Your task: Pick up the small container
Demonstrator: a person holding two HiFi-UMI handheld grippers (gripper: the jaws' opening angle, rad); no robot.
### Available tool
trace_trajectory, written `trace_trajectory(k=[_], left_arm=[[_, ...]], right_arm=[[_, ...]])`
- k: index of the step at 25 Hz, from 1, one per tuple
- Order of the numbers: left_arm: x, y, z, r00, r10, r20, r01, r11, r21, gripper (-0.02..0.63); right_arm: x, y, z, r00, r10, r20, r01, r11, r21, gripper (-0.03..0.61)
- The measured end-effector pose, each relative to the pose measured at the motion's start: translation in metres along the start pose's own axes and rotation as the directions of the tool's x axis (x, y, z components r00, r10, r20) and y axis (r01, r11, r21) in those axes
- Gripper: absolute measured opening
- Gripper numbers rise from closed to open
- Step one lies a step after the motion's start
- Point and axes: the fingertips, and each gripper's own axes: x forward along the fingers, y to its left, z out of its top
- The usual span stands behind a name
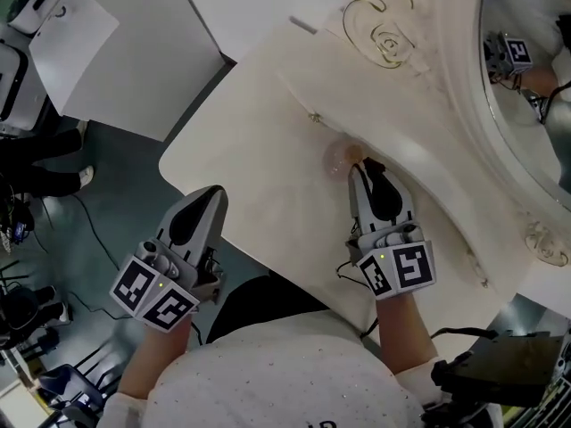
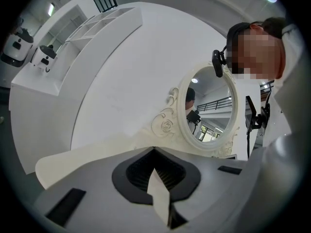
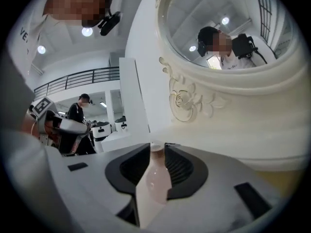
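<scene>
**A:** Right gripper, how do its jaws stand?

**B:** Slightly spread, with only a narrow slot between them. The small container fills that slot in the right gripper view. It is pale pink and translucent, with a lighter cap showing just above the jaw tips.

**A:** Are the pads pressing on it?

**B:** I cannot tell. In the head view the container sits right at the tips, touching or just beside them, and it stands on the cream dressing-table top.

**A:** What lies around it?

**B:** Just behind it the raised cream base of the mirror frame curves across. A rose carving is on that frame, and the oval mirror rises above. Farther back on the table lies a gold wire ornament.

**A:** And the left gripper?

**B:** Its jaws are pressed together at the tips with nothing between them. It hangs off the table's rounded edge, over the grey floor, well apart from the container. Its own view looks across the tabletop toward the mirror.
</scene>
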Motion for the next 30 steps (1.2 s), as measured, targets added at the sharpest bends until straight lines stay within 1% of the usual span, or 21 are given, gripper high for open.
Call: trace_trajectory(k=[2,3,6,8,11,17,22,23,28,30], left_arm=[[0.003,0.005,-0.004,1.0,0.007,-0.016,-0.007,1.0,0.005,0.0],[0.004,0.008,-0.006,1.0,0.013,-0.024,-0.013,1.0,0.005,0.0],[0.007,0.015,-0.014,0.999,0.024,-0.047,-0.025,1.0,-0.007,0.0],[0.008,0.018,-0.018,0.998,0.027,-0.058,-0.028,0.999,-0.018,0.0],[0.007,0.02,-0.024,0.997,0.025,-0.071,-0.027,0.999,-0.03,0.0],[0.013,0.02,-0.032,0.996,0.013,-0.091,-0.016,0.999,-0.04,0.0],[0.014,0.024,-0.03,0.994,0.03,-0.104,-0.035,0.998,-0.046,0.0],[0.014,0.025,-0.03,0.994,0.032,-0.106,-0.037,0.998,-0.043,0.0],[0.017,0.026,-0.026,0.993,0.034,-0.114,-0.037,0.999,-0.031,0.001],[0.019,0.025,-0.028,0.992,0.026,-0.121,-0.03,0.999,-0.03,0.0]], right_arm=[[0.003,0.003,-0.001,0.999,0.031,0.014,-0.031,0.999,0.032,0.137],[0.005,0.003,-0.002,0.999,0.038,0.019,-0.038,0.999,0.037,0.152],[0.01,0.001,-0.008,0.999,0.041,0.007,-0.041,0.999,0.022,0.152],[0.014,0.0,-0.015,0.999,0.029,-0.018,-0.029,1.0,0.002,0.186],[0.021,-0.001,-0.024,0.998,0.0,-0.061,-0.002,0.999,-0.041,0.189],[0.028,-0.009,-0.027,0.994,-0.078,-0.075,0.072,0.995,-0.069,0.195],[0.031,-0.005,-0.026,0.99,-0.111,-0.089,0.092,0.976,-0.198,0.195],[0.033,-0.004,-0.025,0.99,-0.114,-0.086,0.093,0.972,-0.217,0.179],[0.038,-0.001,-0.023,0.991,-0.111,-0.075,0.092,0.97,-0.224,0.172],[0.039,-0.002,-0.022,0.991,-0.116,-0.072,0.097,0.969,-0.227,0.158]])
